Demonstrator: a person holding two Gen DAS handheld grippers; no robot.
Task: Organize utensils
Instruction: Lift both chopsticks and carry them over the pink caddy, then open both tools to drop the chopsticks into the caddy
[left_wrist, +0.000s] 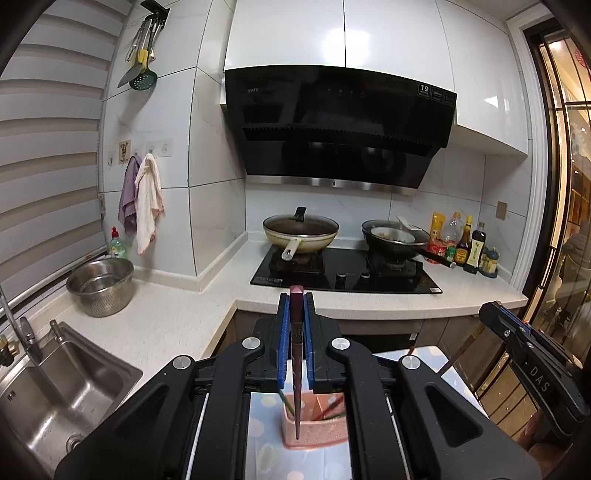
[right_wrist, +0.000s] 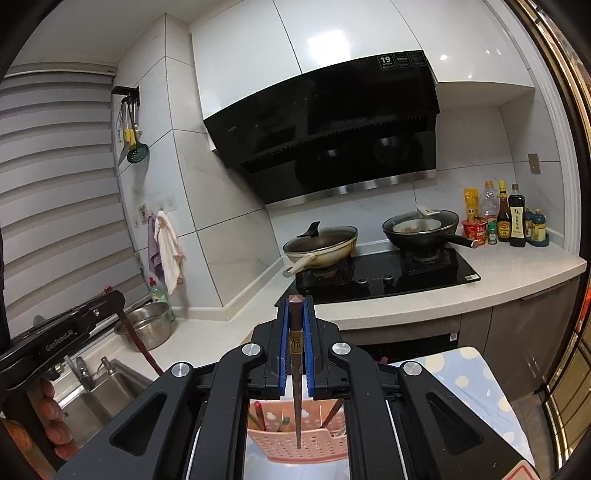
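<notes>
Pink perforated holder (right_wrist: 295, 439); dark reddish-brown chopstick (right_wrist: 296, 369), seemingly gold-marked; pale blue, white-dotted tablecloth (right_wrist: 461, 380).

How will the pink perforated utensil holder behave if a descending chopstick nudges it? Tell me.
The pink holder looks like thin perforated plastic, so it is probably light and may slide on the glossy dotted cloth. The chopsticks in it lean outward, which could help it tip. The right gripper's chopstick looks rigid.

Pink holder (left_wrist: 314, 424) base hidden behind left hand-held gripper (left_wrist: 296, 306) frame at 6 o'clock. Sink (left_wrist: 55, 398) cut off by edge at 8 o'clock. Bottle labels (right_wrist: 517, 225) at 3 o'clock too small to read. Hood sticker (left_wrist: 424, 89) text illegible.
</notes>
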